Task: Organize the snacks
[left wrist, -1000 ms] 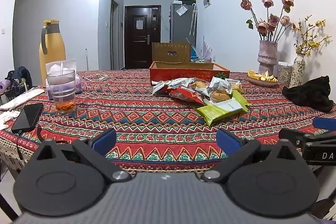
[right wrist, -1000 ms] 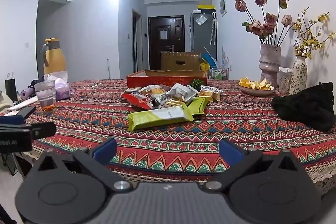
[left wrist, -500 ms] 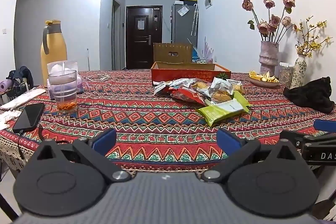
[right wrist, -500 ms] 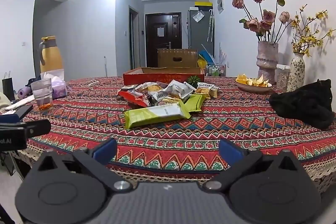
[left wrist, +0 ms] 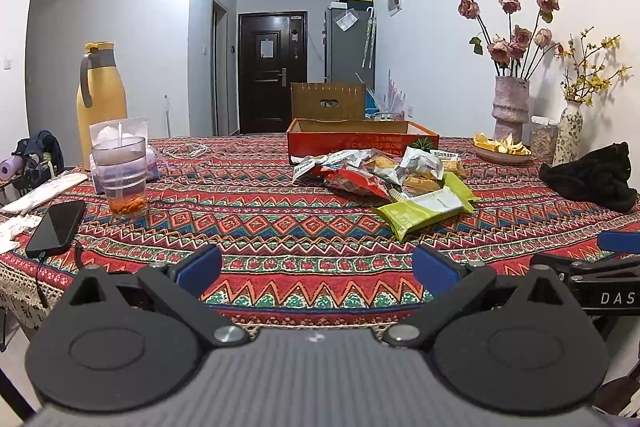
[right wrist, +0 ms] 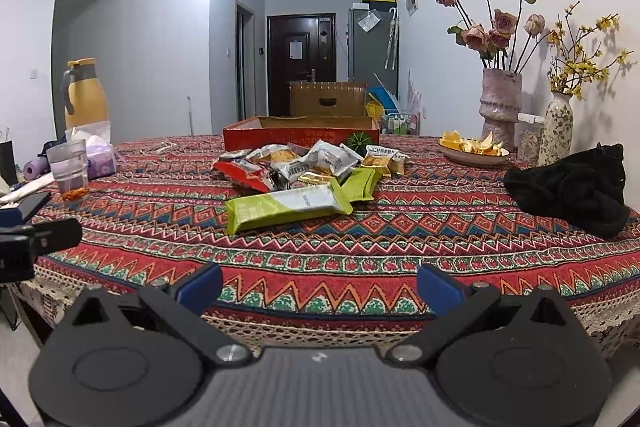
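White letters "DAS" stand on the right gripper [left wrist: 608, 297] body, right of the left tongs; packet print is illegible.

Left gripper [left wrist: 316, 269]: black linkage arms, blue finger pads [left wrist: 199, 269], silver pivot screws, round black discs, grey ribbed housing.
Right gripper [right wrist: 318, 287]: same build; blue pads, silver screws.
Marking: white letters "DAS" on right gripper's black side, seen from left wrist.
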Tool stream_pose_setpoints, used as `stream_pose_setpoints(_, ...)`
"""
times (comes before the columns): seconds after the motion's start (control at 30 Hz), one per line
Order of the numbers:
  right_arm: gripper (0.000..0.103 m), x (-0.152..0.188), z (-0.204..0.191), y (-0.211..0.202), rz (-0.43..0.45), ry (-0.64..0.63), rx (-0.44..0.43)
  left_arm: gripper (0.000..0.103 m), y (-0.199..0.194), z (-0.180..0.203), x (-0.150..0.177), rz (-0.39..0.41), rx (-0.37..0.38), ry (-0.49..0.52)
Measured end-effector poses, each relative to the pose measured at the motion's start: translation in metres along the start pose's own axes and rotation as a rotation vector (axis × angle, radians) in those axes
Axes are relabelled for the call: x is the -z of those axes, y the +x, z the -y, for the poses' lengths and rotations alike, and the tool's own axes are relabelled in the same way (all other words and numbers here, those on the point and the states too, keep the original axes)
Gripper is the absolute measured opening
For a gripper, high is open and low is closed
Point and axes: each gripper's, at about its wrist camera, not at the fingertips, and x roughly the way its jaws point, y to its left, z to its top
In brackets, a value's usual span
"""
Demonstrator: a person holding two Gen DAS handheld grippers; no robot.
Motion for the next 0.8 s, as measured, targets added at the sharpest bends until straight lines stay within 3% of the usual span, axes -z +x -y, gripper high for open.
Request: stream_pose_setpoints(0.8, 0.103, 0.0005, 0.002, 0.0054, -0.038, 0.001, 0.03, 0.103, -0.0002, 0.0014, -0.0021, 0.002, -0.003, 0.01)
